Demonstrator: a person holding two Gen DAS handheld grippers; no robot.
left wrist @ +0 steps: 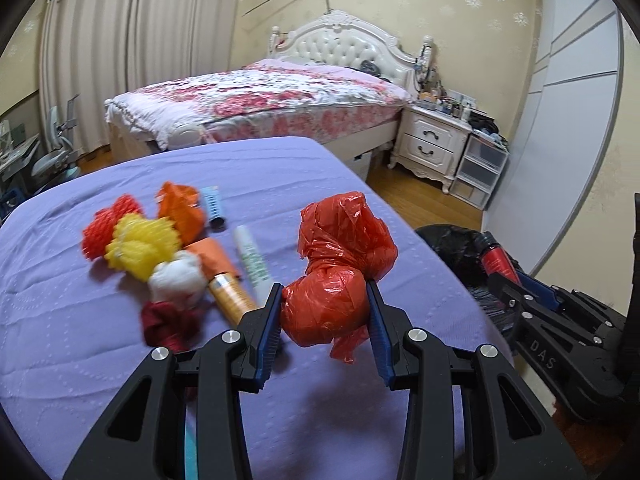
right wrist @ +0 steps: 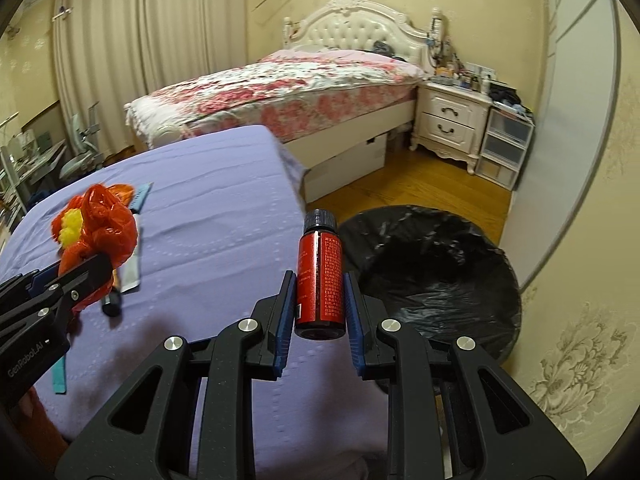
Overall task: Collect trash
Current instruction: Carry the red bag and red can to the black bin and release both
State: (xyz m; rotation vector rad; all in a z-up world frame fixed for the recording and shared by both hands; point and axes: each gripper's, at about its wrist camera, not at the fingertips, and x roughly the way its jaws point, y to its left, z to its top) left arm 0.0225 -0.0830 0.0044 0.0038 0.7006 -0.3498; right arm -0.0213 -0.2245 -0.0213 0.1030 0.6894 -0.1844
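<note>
My left gripper (left wrist: 325, 304) is shut on a crumpled red plastic bag (left wrist: 340, 264) and holds it above the purple-covered table (left wrist: 100, 360). My right gripper (right wrist: 319, 300) is shut on a small red bottle with a black cap (right wrist: 320, 276), held near the table's right edge, next to the black-lined trash bin (right wrist: 432, 280). More trash lies on the table: red and yellow foam nets (left wrist: 128, 236), an orange bag (left wrist: 180, 208), a white wad (left wrist: 176, 276), tubes (left wrist: 252, 260) and a dark red wad (left wrist: 168, 324).
The bin stands on the wooden floor to the right of the table, against a wall. A bed (right wrist: 280, 88) with a floral cover and a white nightstand (right wrist: 452, 124) stand behind. Curtains (left wrist: 132, 40) and a desk chair (left wrist: 56, 148) are at the left.
</note>
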